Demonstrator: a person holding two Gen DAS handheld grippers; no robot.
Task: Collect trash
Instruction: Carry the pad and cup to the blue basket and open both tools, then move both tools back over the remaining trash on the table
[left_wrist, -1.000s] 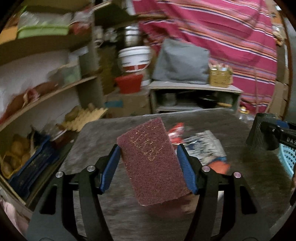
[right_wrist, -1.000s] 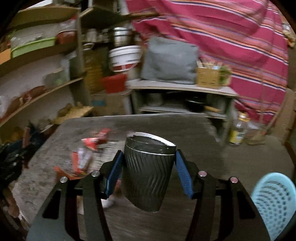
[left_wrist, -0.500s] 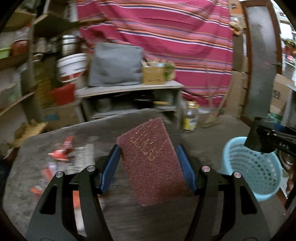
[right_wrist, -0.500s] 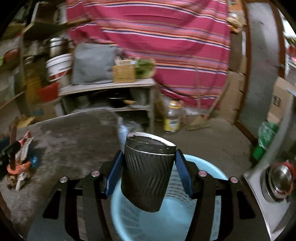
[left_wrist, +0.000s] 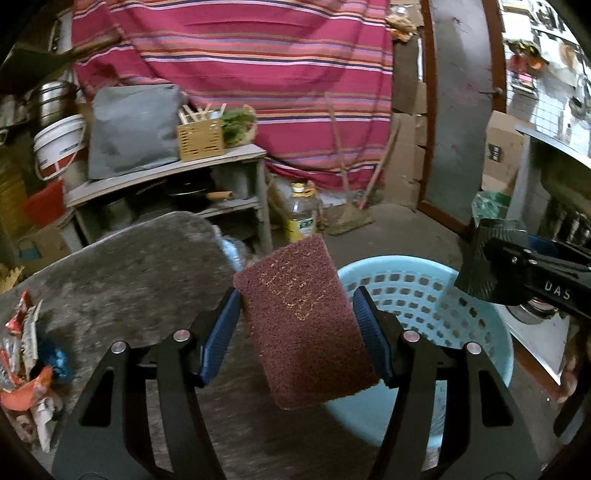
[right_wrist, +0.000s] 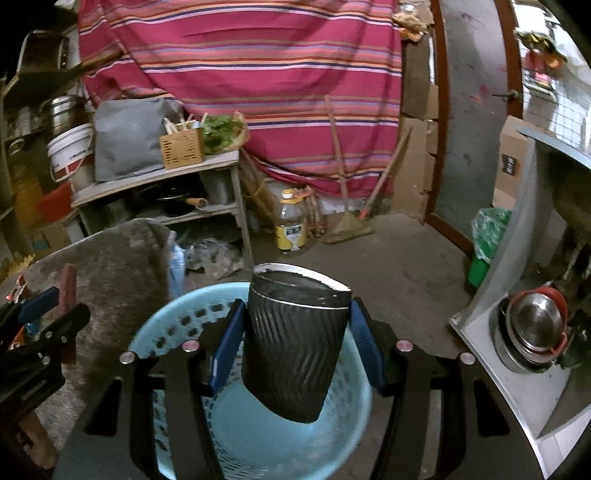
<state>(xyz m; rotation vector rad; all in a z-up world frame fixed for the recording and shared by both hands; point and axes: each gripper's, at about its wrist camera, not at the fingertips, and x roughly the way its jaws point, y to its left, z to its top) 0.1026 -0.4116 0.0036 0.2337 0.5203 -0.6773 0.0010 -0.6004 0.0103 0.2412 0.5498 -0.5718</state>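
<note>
My left gripper (left_wrist: 297, 332) is shut on a maroon scouring pad (left_wrist: 303, 321) and holds it over the table edge, beside a light blue perforated basket (left_wrist: 436, 295) on the floor. My right gripper (right_wrist: 297, 339) is shut on a black ribbed paper cup (right_wrist: 295, 347) and holds it above the same basket (right_wrist: 177, 321). The cup also shows at the right of the left wrist view (left_wrist: 487, 258). The left gripper shows at the left edge of the right wrist view (right_wrist: 40, 332). Several crumpled wrappers (left_wrist: 26, 362) lie on the grey table (left_wrist: 129, 277).
A shelf unit (left_wrist: 166, 192) with a grey bag and wooden box stands behind the table. A yellow oil bottle (right_wrist: 291, 221) and a broom stand on the floor by the striped curtain. A metal counter with steel bowls (right_wrist: 535, 328) is at the right.
Both grippers swung right, from over the table and wrappers to the blue basket. The cup now hangs over the basket; the pad is at its left rim. Both grips unchanged.
</note>
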